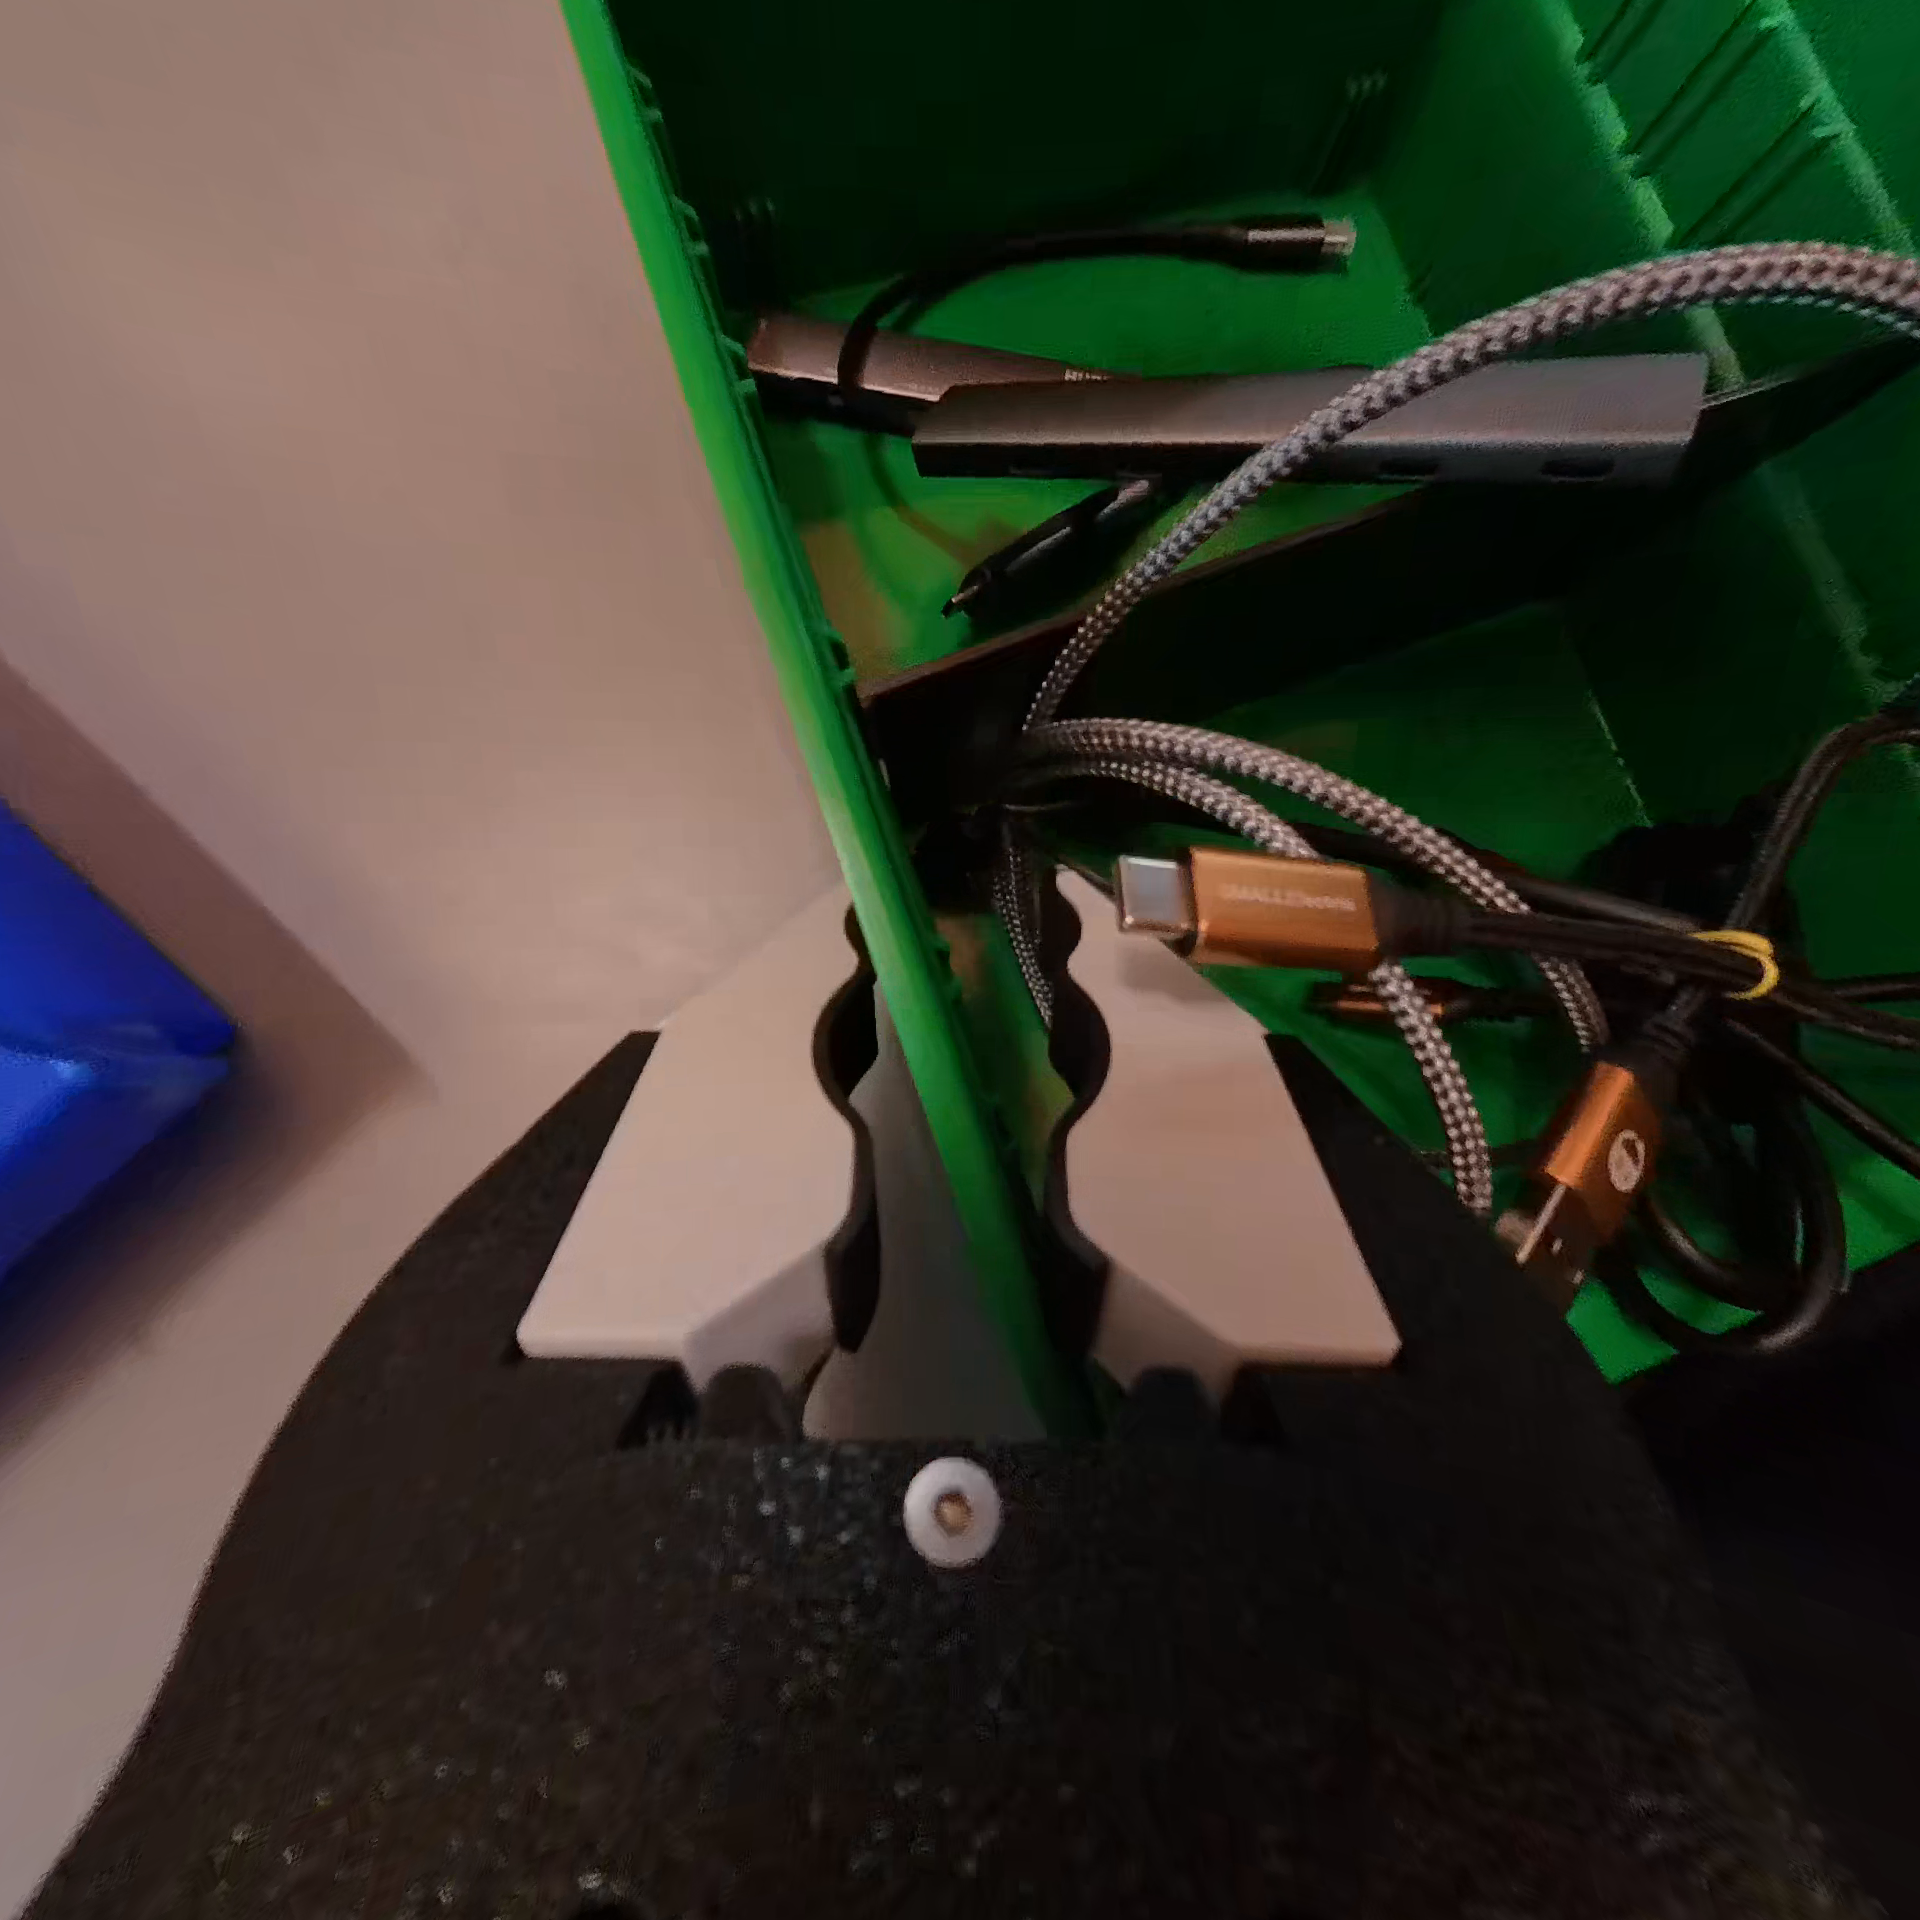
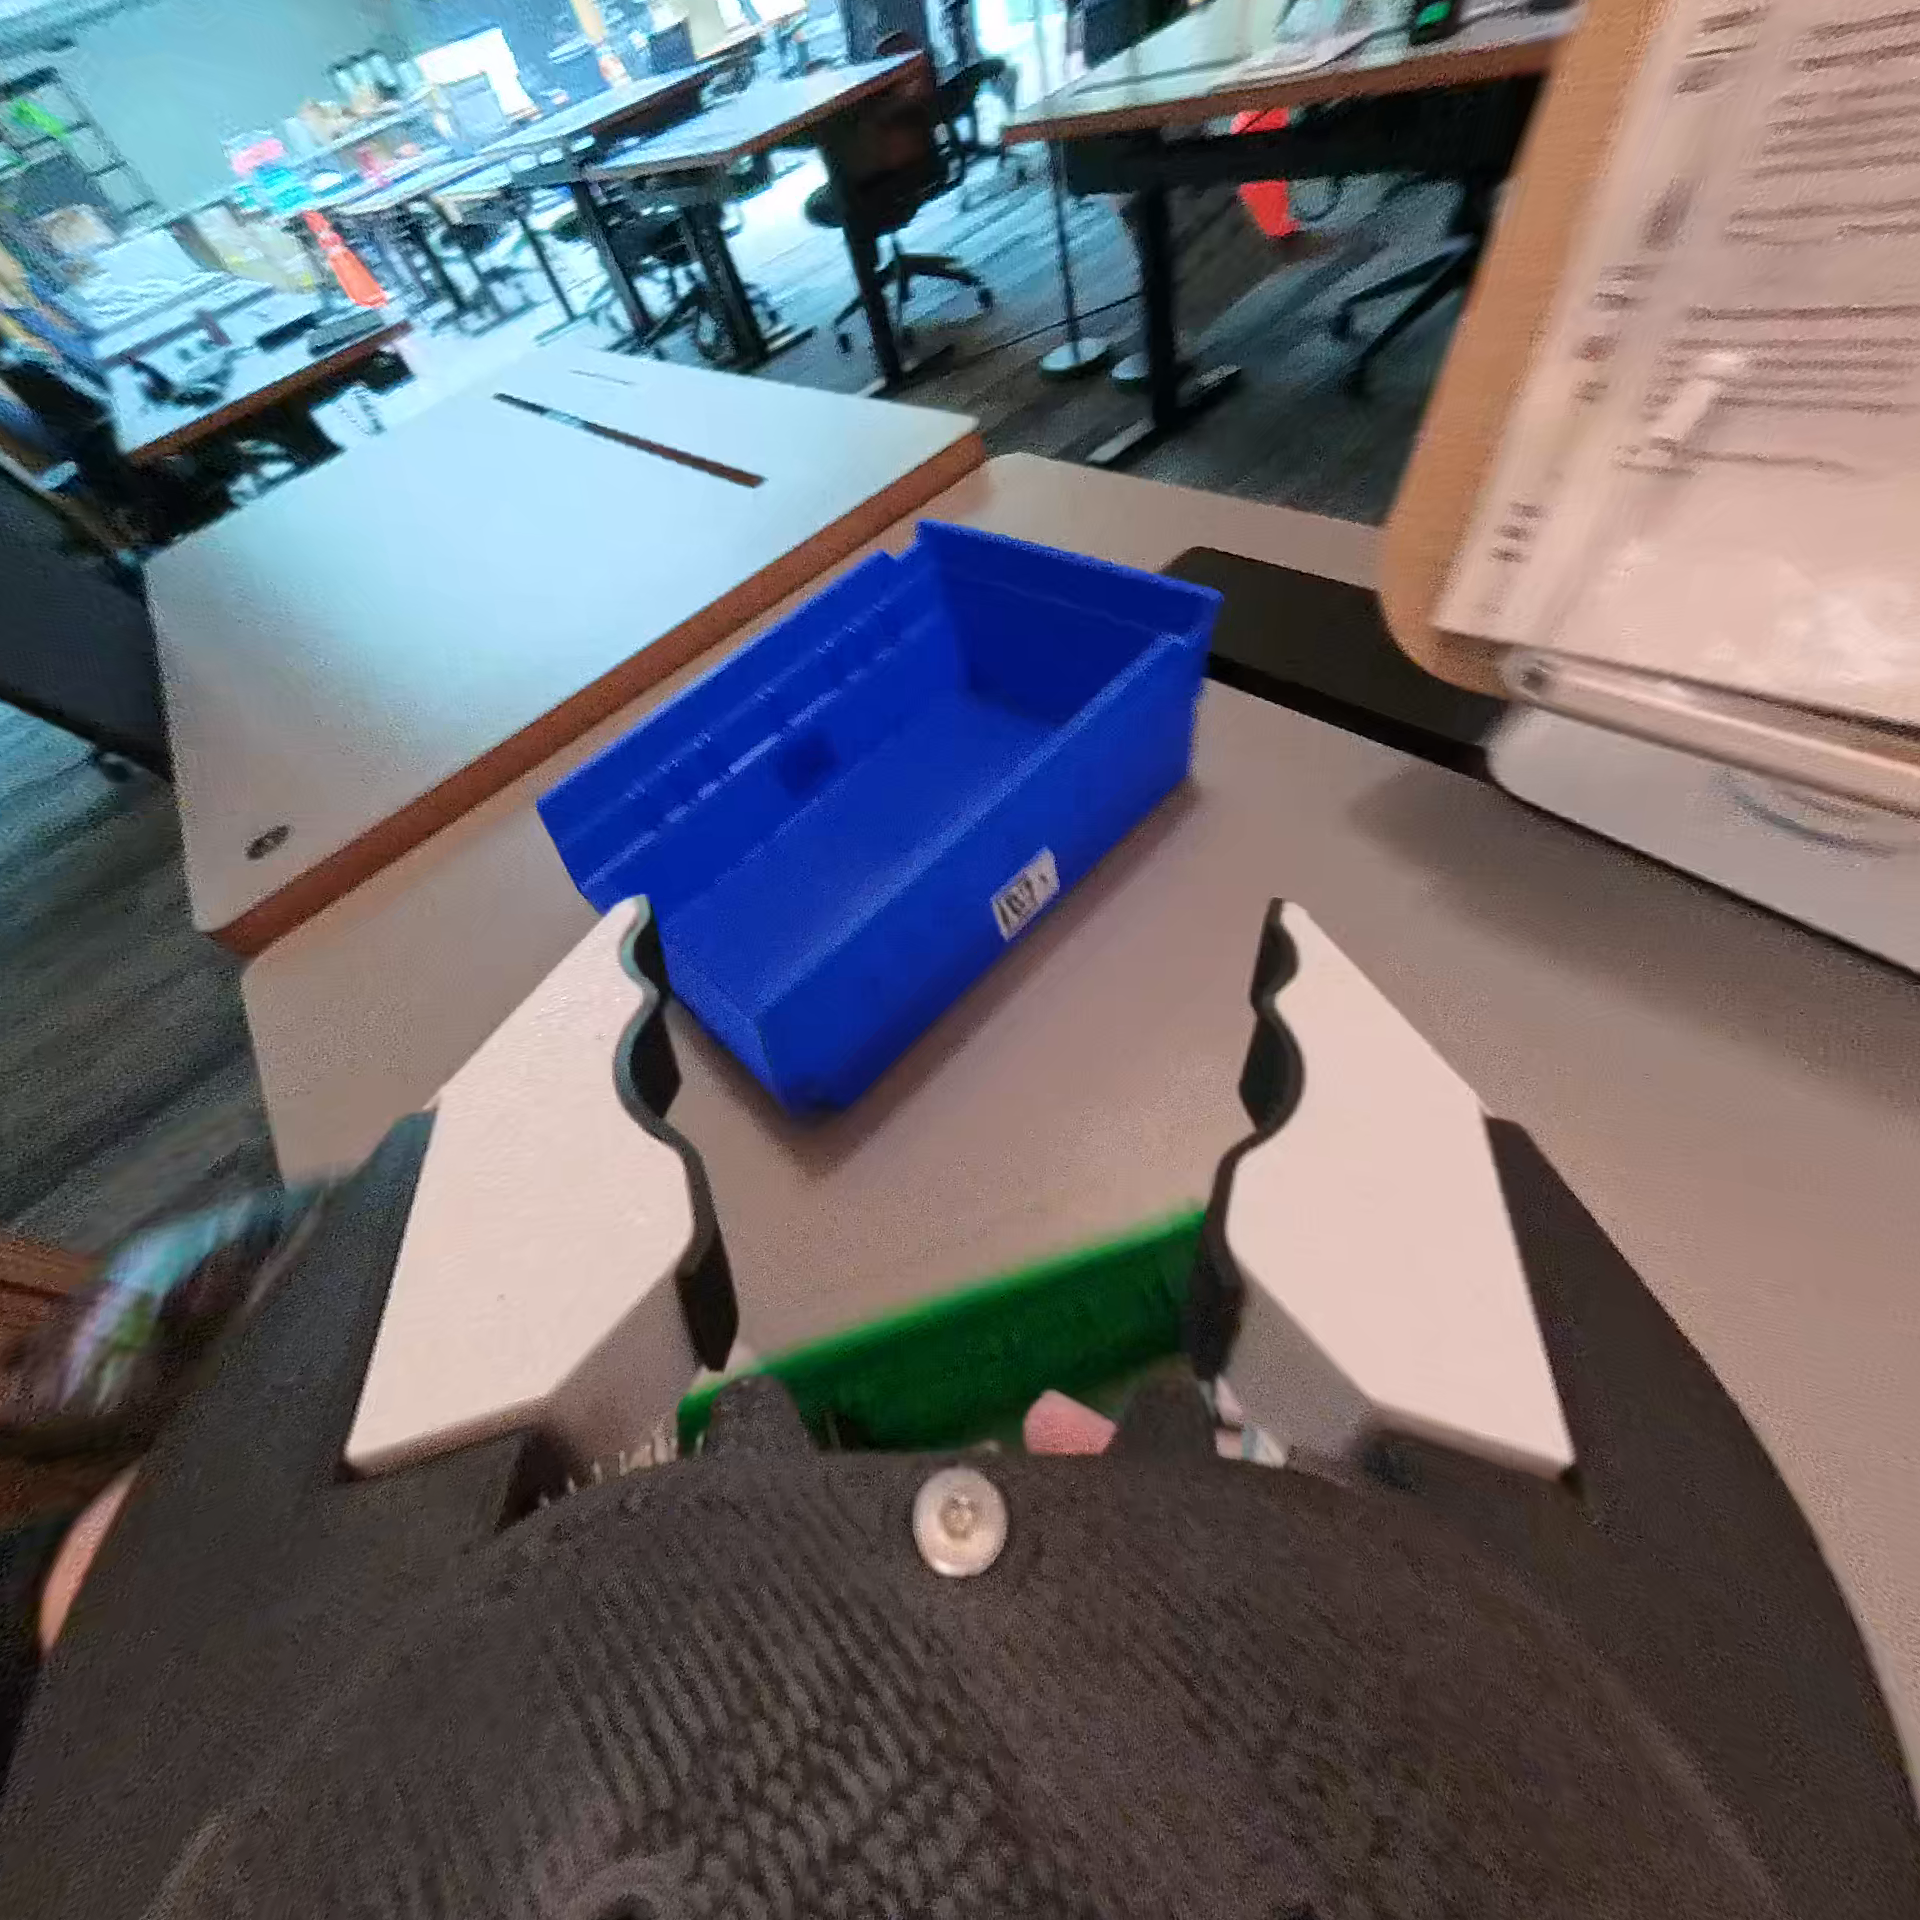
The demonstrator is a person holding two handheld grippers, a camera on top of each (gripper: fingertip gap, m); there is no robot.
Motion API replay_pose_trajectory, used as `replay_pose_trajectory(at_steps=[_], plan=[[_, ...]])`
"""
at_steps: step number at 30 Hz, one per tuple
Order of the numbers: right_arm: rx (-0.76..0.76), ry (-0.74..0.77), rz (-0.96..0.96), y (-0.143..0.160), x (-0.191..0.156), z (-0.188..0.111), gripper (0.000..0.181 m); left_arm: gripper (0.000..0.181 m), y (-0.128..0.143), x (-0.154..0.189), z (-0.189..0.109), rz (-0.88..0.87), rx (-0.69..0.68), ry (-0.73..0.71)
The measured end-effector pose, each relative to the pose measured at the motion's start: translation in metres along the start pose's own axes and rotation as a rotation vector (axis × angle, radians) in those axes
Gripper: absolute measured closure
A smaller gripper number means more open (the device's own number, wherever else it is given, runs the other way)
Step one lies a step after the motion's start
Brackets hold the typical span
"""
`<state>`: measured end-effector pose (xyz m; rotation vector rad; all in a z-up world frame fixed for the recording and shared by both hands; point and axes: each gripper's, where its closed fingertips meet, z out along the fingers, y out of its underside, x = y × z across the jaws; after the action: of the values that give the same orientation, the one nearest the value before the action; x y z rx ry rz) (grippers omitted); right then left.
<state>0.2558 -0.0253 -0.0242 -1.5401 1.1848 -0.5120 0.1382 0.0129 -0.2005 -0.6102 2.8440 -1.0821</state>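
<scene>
My left gripper straddles the left wall of a green bin, one finger outside and one inside, shut on that wall. The bin holds grey braided cables with copper-coloured plugs, thin black cables and two grey hubs, split by black dividers. My right gripper is open and empty, with an empty blue bin just beyond its left fingertip. A strip of the green bin shows between the finger bases. The blue bin's corner also shows in the left wrist view.
Both bins are on a grey table. A clipboard with papers leans over a white device at the right. Another table stands close beyond the far left edge, with more desks and office chairs behind. Tip to tip, the grippers are about 20 cm apart.
</scene>
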Motion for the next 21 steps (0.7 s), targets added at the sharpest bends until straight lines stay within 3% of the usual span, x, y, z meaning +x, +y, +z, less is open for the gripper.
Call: replay_pose_trajectory(at_steps=[2,3,4,9,11,12,13,15,18,21], plan=[[-0.053,0.025,-0.028,-0.009,-0.001,0.044,0.072,0.153,-0.002,-0.002,0.0,0.01,0.023,-0.02],[-0.108,0.055,-0.025,-0.005,0.004,0.067,0.063,0.152,-0.004,-0.002,0.0,0.019,0.04,-0.027],[-0.182,0.067,-0.019,0.004,0.007,0.089,0.056,0.151,-0.005,-0.002,0.0,0.029,0.043,-0.028],[-0.471,0.121,0.101,0.067,0.029,0.164,0.072,0.148,-0.002,-0.003,0.001,0.042,0.023,-0.029],[-0.5,0.123,0.145,0.083,0.03,0.182,0.081,0.148,-0.002,-0.001,0.001,0.029,0.032,0.0],[-0.487,0.049,0.196,0.082,0.02,0.188,0.09,0.148,-0.002,0.0,0.001,0.023,0.035,0.011],[-0.477,0.019,0.245,0.083,0.016,0.193,0.111,0.148,-0.002,0.001,0.001,0.021,0.036,0.012],[-0.497,-0.031,0.287,0.088,0.012,0.197,0.106,0.148,-0.001,-0.001,0.001,0.034,0.028,-0.008],[-0.483,-0.108,0.332,0.086,0.003,0.199,0.123,0.146,0.0,-0.005,0.0,0.063,0.015,-0.055],[-0.446,-0.002,0.269,0.071,0.009,0.203,0.144,0.146,0.0,-0.006,0.0,0.075,0.01,-0.065]])
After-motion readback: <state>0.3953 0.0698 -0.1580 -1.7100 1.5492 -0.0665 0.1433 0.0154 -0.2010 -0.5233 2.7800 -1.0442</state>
